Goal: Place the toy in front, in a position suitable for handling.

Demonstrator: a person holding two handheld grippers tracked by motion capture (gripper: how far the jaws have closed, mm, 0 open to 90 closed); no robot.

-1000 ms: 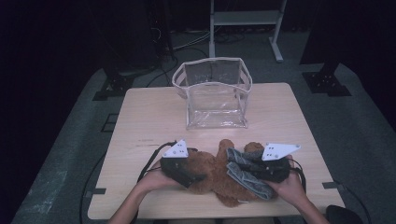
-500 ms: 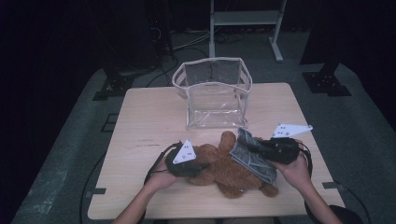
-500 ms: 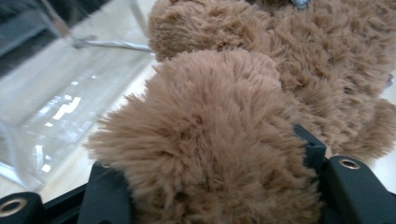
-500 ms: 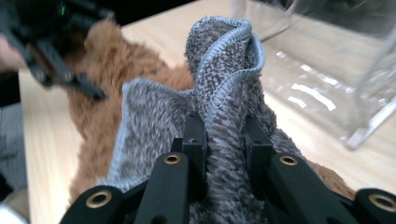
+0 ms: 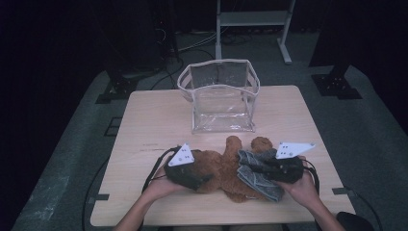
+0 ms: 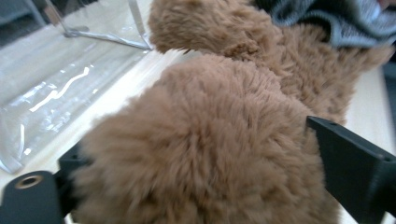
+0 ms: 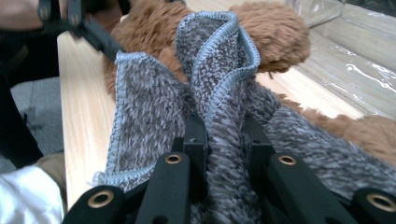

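Right gripper view: right hand-held gripper (image 7: 224,140) pinches grey cloth (image 7: 154,116); left hand-held gripper (image 6: 210,177) wide around plush bear (image 6: 210,140), just reopened.

The grey cloth (image 5: 260,174) hides part of the plush toy (image 5: 222,169).

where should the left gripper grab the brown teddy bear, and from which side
Probably the round plush limb of the brown teddy bear nearest the left gripper, coming in from the bear's left in the high view. That limb bulges free of the grey knit cloth, which the right gripper pinches, and already sits between the wide jaws.
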